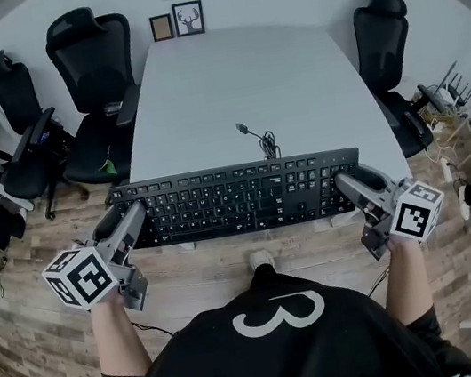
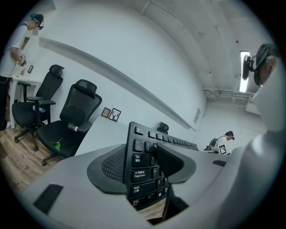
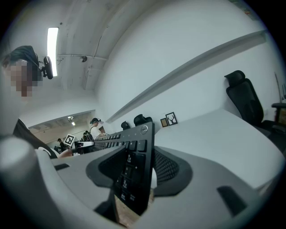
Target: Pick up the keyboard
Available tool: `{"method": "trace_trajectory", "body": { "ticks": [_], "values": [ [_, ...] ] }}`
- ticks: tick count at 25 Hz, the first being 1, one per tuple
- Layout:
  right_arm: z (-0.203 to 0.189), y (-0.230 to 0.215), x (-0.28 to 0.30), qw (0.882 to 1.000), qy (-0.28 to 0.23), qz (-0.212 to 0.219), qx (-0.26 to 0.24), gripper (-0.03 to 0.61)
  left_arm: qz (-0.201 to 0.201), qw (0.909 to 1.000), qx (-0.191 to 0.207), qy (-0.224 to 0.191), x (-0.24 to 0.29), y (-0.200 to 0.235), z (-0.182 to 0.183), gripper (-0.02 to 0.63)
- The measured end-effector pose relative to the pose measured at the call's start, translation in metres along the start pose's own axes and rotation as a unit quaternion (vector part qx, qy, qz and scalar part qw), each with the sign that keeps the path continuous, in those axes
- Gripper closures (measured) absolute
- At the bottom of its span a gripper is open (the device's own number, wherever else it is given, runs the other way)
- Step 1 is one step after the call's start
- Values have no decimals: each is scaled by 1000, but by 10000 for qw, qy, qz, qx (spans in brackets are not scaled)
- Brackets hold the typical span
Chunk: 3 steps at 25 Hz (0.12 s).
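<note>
Long black plastic keyboard [image 1: 237,199]: at 6 o'clock edge of white rectangular table [image 1: 235,84].
Left gripper [image 1: 135,219] clamps 9 o'clock end; right gripper [image 1: 345,184] clamps 3 o'clock end.
Risks: uneven lift twists board and one end slips from pads; thin black cable [image 1: 261,140] at 12 o'clock snags.

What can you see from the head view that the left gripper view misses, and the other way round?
Only the head view shows the right gripper on the far end of the keyboard, the coiled cable, and the wearer's black shirt.

Only the left gripper view shows key print such as Caps Lock, a ceiling light and a person standing at far left.

Both show the keyboard clamped in the left gripper, the white table, black chairs and two framed pictures.
</note>
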State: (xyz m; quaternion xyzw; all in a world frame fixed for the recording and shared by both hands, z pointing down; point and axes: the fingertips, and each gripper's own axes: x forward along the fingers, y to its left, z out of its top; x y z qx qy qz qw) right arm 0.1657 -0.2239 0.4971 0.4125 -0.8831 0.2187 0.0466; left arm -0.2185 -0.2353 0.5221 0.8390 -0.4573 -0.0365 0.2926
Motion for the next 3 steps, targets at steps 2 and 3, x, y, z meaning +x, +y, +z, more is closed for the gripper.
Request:
{"method": "trace_trajectory", "body": {
  "ticks": [2,3],
  "values": [
    [-1,0,-1,10000,-2,-2,11,394,1,10000,10,4,0,-1,-1,402],
    [-2,-1,-2,10000,-3,-5,17,394,0,10000,17,7,0,-1,-1,402]
  ]
}}
